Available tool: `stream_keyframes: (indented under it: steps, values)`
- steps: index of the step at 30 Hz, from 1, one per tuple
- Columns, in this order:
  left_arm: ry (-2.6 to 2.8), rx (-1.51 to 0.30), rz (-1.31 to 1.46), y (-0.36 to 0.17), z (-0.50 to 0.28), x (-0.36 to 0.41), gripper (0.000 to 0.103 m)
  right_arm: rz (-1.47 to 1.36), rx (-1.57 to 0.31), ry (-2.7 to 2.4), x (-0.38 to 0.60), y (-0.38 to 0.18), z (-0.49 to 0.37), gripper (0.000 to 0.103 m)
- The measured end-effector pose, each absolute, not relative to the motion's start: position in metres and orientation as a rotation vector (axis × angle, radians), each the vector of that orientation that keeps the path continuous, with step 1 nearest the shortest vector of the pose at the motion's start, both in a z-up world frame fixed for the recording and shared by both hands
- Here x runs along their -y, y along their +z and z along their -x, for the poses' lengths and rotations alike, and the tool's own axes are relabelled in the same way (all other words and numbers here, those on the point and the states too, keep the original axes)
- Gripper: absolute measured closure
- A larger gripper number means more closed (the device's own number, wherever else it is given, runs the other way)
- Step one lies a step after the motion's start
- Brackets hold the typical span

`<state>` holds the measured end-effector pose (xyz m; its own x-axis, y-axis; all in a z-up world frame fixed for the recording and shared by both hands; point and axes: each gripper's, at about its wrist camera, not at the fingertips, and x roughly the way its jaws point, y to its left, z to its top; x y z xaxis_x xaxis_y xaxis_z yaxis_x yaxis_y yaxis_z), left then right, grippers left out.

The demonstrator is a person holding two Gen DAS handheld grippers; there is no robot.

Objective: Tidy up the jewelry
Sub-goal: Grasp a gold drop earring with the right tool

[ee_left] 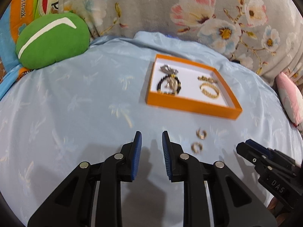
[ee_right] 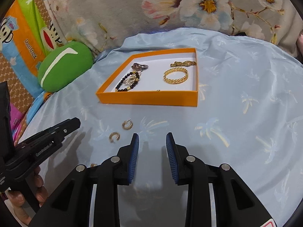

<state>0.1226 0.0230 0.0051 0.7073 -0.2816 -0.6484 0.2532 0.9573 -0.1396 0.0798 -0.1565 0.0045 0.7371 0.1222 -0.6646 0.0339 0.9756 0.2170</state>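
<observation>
An orange tray (ee_left: 191,105) (ee_right: 147,98) with a white floor lies on the light blue sheet. It holds a black bead bracelet (ee_left: 168,86) (ee_right: 126,82), a gold chain bracelet (ee_left: 210,91) (ee_right: 176,76), a gold piece (ee_right: 182,64) and a silvery piece (ee_right: 140,66). Two gold hoop earrings lie on the sheet in front of the tray: one (ee_left: 201,134) (ee_right: 127,124) and another (ee_left: 197,147) (ee_right: 114,137). My left gripper (ee_left: 151,143) is open and empty, left of the earrings. My right gripper (ee_right: 152,143) is open and empty, right of them.
A green cushion (ee_left: 51,41) (ee_right: 65,68) sits at the back left. A grey floral quilt (ee_left: 189,9) runs along the back. A pink pillow (ee_left: 289,98) lies at the right. A small gold item (ee_right: 93,165) peeks out by my right gripper's left arm.
</observation>
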Motion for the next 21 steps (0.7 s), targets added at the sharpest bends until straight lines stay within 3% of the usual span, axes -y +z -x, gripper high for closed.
stream_keyframes:
  steps: [2, 5, 21]
  values:
    - [-0.308, -0.742, 0.054, 0.003, -0.114, -0.028, 0.079, -0.205, -0.752, 0.064, 0.149, 0.004, -0.073, 0.073]
    - [-0.307, -0.741, 0.067, 0.002, -0.104, -0.034, 0.065, -0.169, -0.764, 0.074, 0.137, 0.003, -0.069, 0.073]
    - [-0.338, -0.78, 0.085, -0.003, -0.091, -0.039, 0.065, 0.006, -0.87, 0.069, 0.1, -0.009, -0.088, 0.073]
